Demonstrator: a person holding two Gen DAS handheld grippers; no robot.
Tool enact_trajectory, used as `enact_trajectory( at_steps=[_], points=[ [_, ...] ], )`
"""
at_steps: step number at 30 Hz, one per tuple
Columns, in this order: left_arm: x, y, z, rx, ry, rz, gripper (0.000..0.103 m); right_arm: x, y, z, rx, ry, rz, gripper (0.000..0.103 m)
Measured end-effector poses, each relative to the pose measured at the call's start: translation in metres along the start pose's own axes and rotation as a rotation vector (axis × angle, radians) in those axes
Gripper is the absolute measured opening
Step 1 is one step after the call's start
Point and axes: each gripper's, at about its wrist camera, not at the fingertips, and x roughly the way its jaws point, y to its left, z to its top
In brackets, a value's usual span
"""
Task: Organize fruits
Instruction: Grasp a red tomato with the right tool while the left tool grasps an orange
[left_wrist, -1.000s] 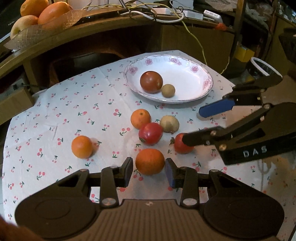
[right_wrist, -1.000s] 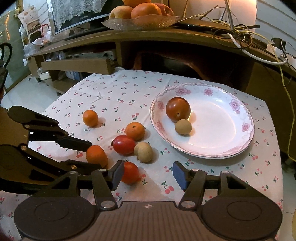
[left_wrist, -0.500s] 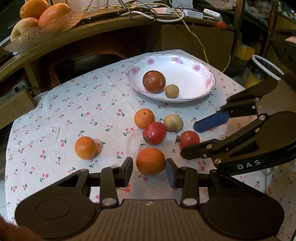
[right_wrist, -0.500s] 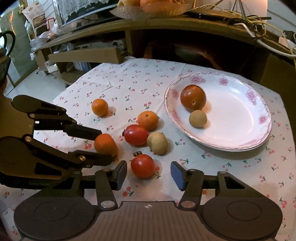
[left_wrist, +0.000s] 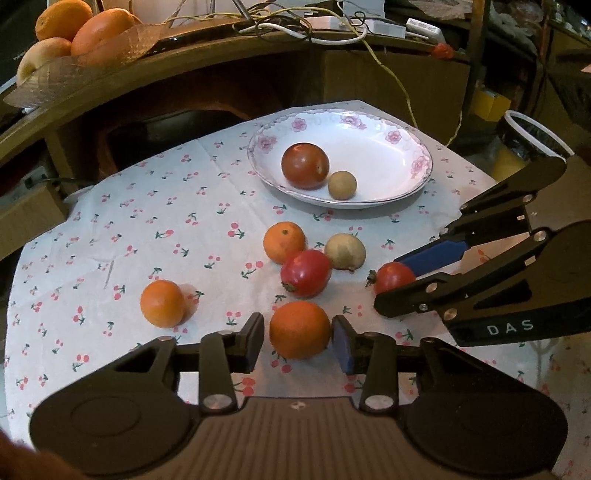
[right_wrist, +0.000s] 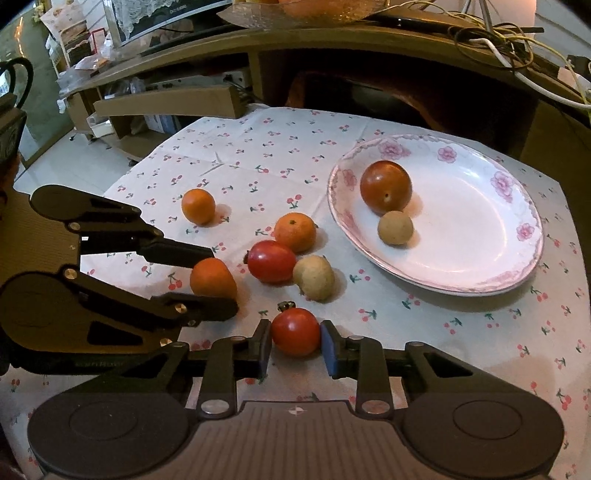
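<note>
We have our right gripper closed on the small red tomato at the near edge of the surface; its jaws have just been closing, and both pads now press the tomato's flanks. A tomato is light, smooth-skinned and soft, so we judge it wants a gentle squeeze across its widest part, clear of the stem on top, or it may bruise or slip out.

Our left gripper has its jaws narrowly apart around the nearest orange. The blue pad looks to touch one side, but there seems to be a sliver of gap at the other, so we cannot tell whether it is truly gripped. The orange should be firmer, with a dimpled, grippier rind.

The white plate, glossy with pink flowers on its rim, already holds a darker tomato and a small tan round fruit. Two oranges, a red tomato and a tan fruit lie loose on the cherry-print cloth.
</note>
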Motion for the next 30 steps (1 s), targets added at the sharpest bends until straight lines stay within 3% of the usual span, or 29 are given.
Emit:
enact_trajectory(
  at_steps=[13, 22, 27, 29, 30],
  points=[
    [-0.0017, -0.0051, -0.0054, 0.039, 0.017, 0.001, 0.043, -0.0025, -0.0014, -0.0039, -0.028, 0.006, -0.001, 0.031],
    [0.0003, -0.0059, -0.0050, 0.041, 0.017, 0.004, 0.044, -0.0007, 0.0008, -0.0027, -0.033, 0.001, -0.004, 0.040],
    [0.0002, -0.0046, -0.0056, 0.030, 0.015, 0.003, 0.043, -0.0027, 0.0009, -0.0040, -0.041, 0.013, -0.009, 0.039],
    [0.0002, -0.0044, -0.0046, 0.023, 0.014, 0.006, 0.040, -0.0033, 0.0023, -0.0048, -0.051, 0.016, -0.014, 0.029],
    [0.0001, -0.0045, -0.0039, 0.021, 0.014, 0.007, 0.040, -0.0036, 0.0026, -0.0051, -0.053, 0.016, -0.016, 0.029]
  ],
)
